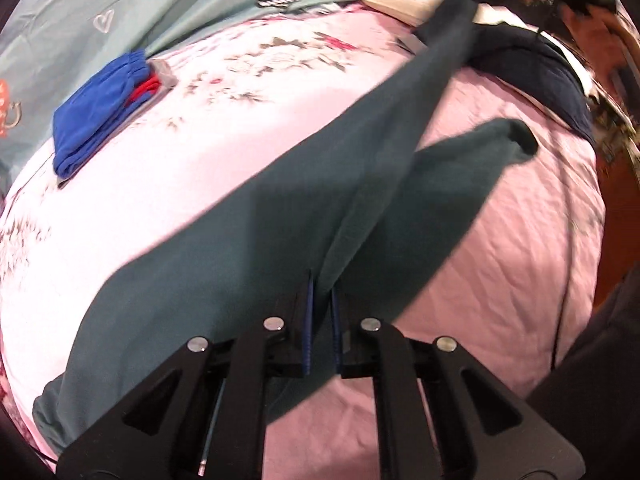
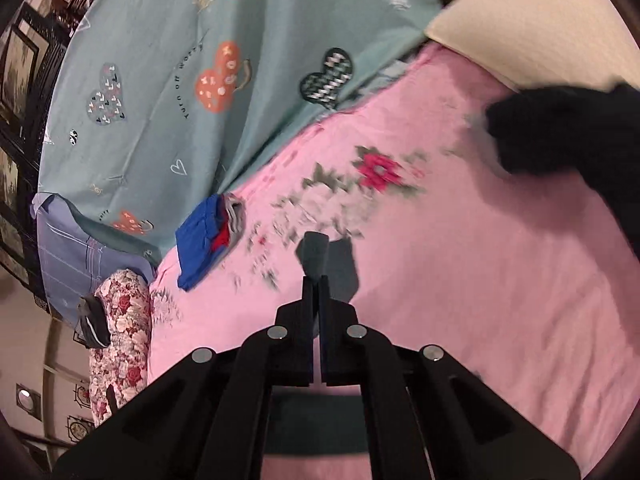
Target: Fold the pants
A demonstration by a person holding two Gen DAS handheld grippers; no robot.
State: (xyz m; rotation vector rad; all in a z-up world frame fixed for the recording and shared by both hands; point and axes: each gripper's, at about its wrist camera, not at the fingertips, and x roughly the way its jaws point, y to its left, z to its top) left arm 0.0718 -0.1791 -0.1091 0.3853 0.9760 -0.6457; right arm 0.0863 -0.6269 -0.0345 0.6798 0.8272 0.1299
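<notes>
"Turn off Worry" on teal sheet (image 2: 168, 80)

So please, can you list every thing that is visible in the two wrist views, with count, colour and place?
teal pants: one, dark teal, spread across the pink sheet, legs pointing away, held at both tongs
pink floral bedsheet: one, pink with flower print, covers the bed
folded clothes stack: one, blue on top with red and grey showing, near the bed's far edge
teal quilt: one, pale teal with heart prints, beyond the stack
cream pillow: one, at the bed's far corner
navy garment: one, dark navy, near the pillow
left tongs: black, shut on the pants
right tongs: black, shut on the pants
</notes>
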